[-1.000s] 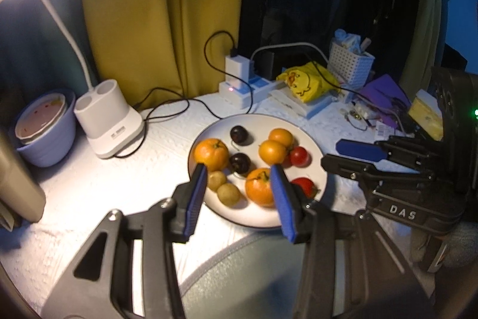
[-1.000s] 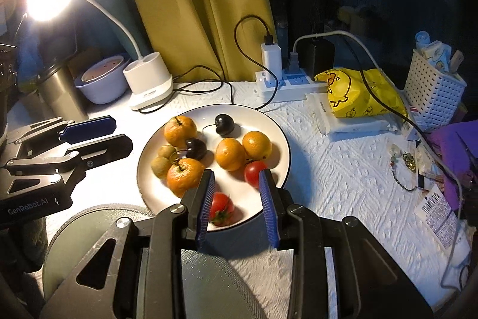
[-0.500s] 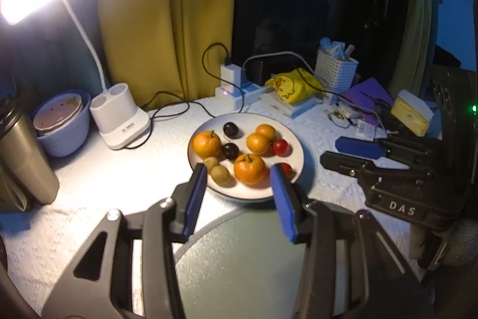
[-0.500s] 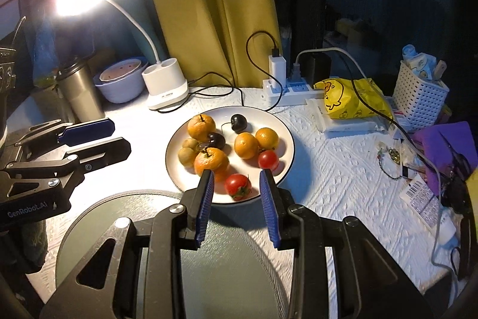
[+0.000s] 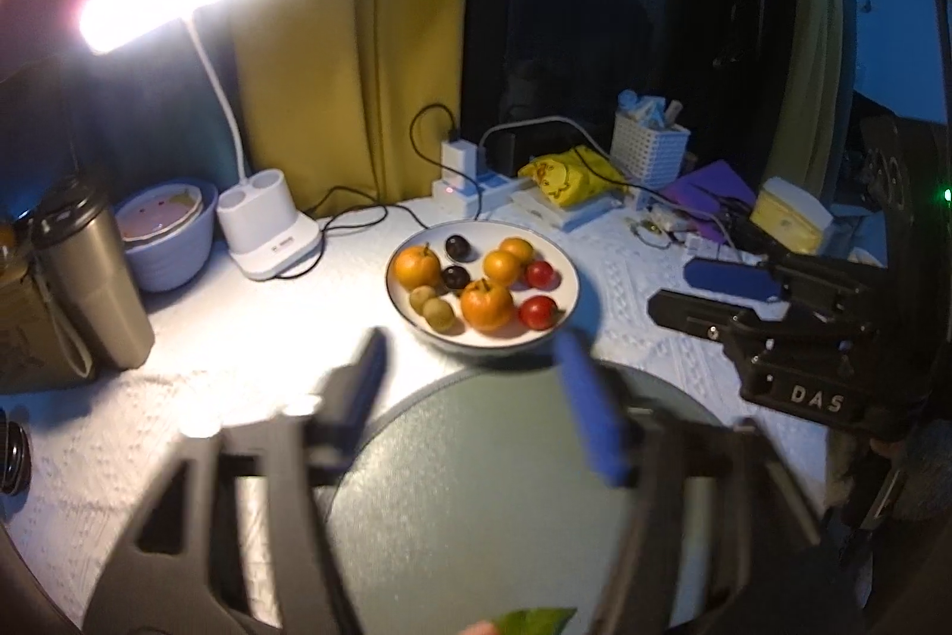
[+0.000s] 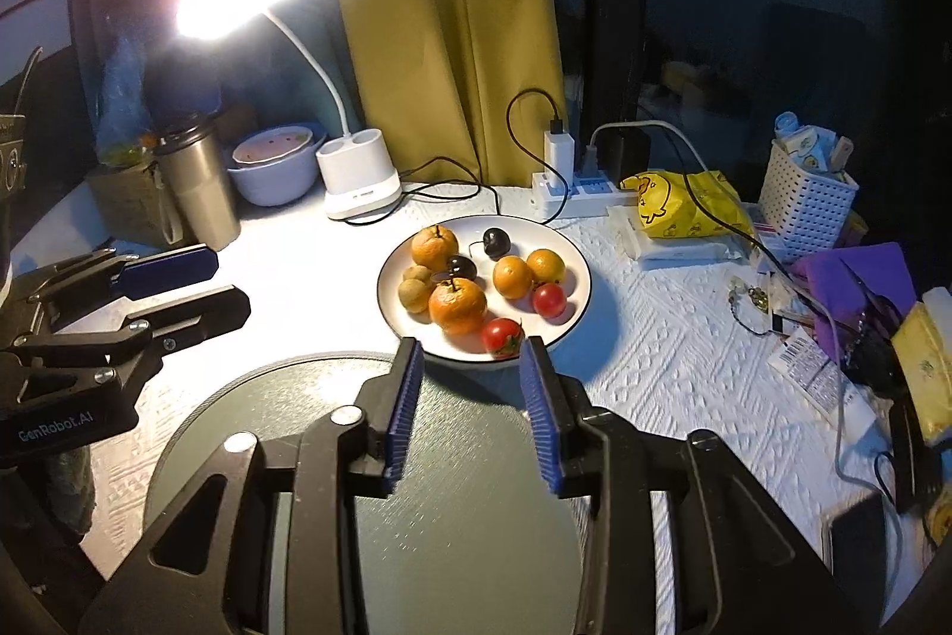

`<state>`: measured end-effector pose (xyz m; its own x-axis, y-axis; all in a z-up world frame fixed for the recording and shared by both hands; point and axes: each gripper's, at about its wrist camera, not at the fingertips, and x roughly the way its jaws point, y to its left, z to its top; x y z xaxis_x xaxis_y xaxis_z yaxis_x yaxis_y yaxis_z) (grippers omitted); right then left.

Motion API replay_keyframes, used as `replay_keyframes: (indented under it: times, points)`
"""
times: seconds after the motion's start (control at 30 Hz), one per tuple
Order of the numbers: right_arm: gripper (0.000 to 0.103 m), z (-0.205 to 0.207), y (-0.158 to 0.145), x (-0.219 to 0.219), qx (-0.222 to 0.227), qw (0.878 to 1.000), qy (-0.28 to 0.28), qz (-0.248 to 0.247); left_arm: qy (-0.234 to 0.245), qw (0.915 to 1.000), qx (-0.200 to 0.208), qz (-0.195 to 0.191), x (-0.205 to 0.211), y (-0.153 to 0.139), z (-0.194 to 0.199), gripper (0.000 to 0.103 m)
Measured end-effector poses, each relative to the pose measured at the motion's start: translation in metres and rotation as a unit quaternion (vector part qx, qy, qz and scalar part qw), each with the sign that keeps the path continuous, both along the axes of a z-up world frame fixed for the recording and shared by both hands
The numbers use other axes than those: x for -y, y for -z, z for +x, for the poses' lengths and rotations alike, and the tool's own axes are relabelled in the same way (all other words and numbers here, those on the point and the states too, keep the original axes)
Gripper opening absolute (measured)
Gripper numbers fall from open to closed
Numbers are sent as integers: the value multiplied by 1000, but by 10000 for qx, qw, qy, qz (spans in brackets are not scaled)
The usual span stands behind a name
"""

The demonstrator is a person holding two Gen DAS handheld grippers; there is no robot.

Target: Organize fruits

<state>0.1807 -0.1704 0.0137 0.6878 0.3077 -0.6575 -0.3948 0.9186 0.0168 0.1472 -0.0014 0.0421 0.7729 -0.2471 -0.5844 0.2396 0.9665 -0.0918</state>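
Note:
A white plate (image 5: pixel 568 278) (image 6: pixel 574 272) holds several fruits: oranges (image 5: pixel 486 305) (image 6: pixel 457 305), red tomatoes (image 5: pixel 538 312) (image 6: pixel 501 336), dark plums (image 6: pixel 495 242) and small brown-green fruits (image 5: pixel 439 312). A dull grey-green round plate (image 5: pixel 476 468) (image 6: pixel 268 397) lies nearer, bare in the right wrist view. My left gripper (image 5: pixel 470 361) (image 6: pixel 229 287) hovers over the grey plate's far rim, jaws opening, nothing between them. My right gripper (image 6: pixel 471 355) (image 5: pixel 702 290) sits just short of the white plate, jaws also opening and empty. A green leaf (image 5: pixel 535 620) peeks in at the bottom edge.
A lit desk lamp (image 6: pixel 357 183), a steel tumbler (image 6: pixel 199 183) and a pale bowl (image 6: pixel 273 165) stand at the back left. A power strip with cables (image 6: pixel 565 188), a yellow bag (image 6: pixel 684 206), a white basket (image 6: pixel 806 200) and purple cloth (image 6: pixel 857 278) crowd the right.
Both grippers have drawn back and up from the white plate, which now looks smaller and farther. Both pairs of jaws have widened, the left far more. More of the grey plate shows.

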Motion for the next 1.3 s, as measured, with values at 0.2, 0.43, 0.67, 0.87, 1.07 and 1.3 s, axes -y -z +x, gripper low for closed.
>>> replay_keyframes:
  times: [0.2,0.43,0.67,0.87,1.07,1.3]
  points:
    - [55,-26,-16,-1,173,9998,23,-20,-64,9998,187,-36,-6,-15,-26,85]
    - [66,-53,-39,-3,421,9991,49,-19,-169,9988,455,-90,-10,-35,-55,91]
    - [72,-79,-65,-5,701,9975,88,18,-247,9967,759,-111,-10,-59,-79,91]
    - [75,-96,-85,-8,876,9961,62,87,-322,9950,936,-145,-15,-73,-93,91]
    - [75,-106,-100,-8,981,9950,78,154,-708,9904,1190,-28,-18,-84,-103,91]
    - [76,-109,-103,-2,1118,9934,226,104,-1131,9843,1359,-3,-24,-82,-104,91]
